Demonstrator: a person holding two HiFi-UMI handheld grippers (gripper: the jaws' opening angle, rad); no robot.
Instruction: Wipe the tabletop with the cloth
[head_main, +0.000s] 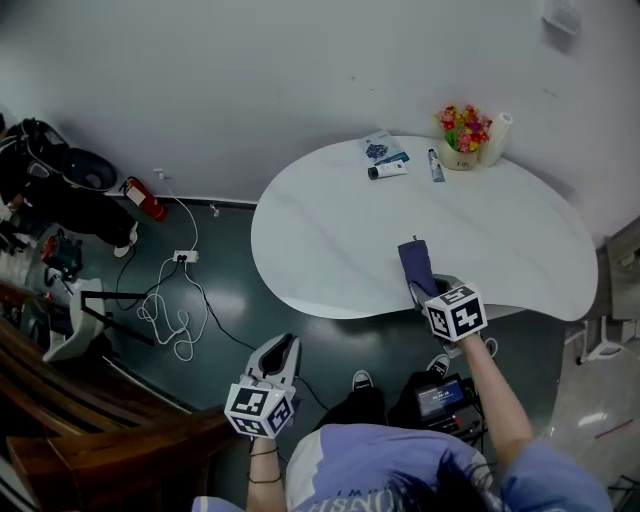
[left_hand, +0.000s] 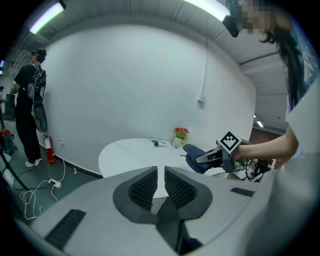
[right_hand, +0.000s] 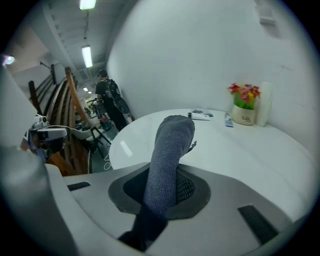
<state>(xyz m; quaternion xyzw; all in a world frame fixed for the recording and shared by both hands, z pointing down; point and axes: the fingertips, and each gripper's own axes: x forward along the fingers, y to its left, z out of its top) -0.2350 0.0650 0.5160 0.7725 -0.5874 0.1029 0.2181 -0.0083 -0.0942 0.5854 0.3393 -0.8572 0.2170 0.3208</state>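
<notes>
A dark blue-grey cloth (head_main: 415, 262) hangs over the near edge of the white oval tabletop (head_main: 330, 235), with my right gripper (head_main: 432, 292) shut on it. In the right gripper view the cloth (right_hand: 167, 160) stands up between the jaws and hides them. From the left gripper view the cloth (left_hand: 195, 156) and the right gripper (left_hand: 206, 158) show at the table's right side. My left gripper (head_main: 282, 352) hangs off the table over the dark floor, its jaws nearly together with nothing between them (left_hand: 160, 186).
At the table's far side stand a flower pot (head_main: 462, 135), a paper roll (head_main: 496, 138), tubes (head_main: 388, 171) and a small packet (head_main: 381, 148). Cables and a power strip (head_main: 185, 257) lie on the floor at left, beside a red extinguisher (head_main: 146, 200). A person (left_hand: 29, 105) stands at far left.
</notes>
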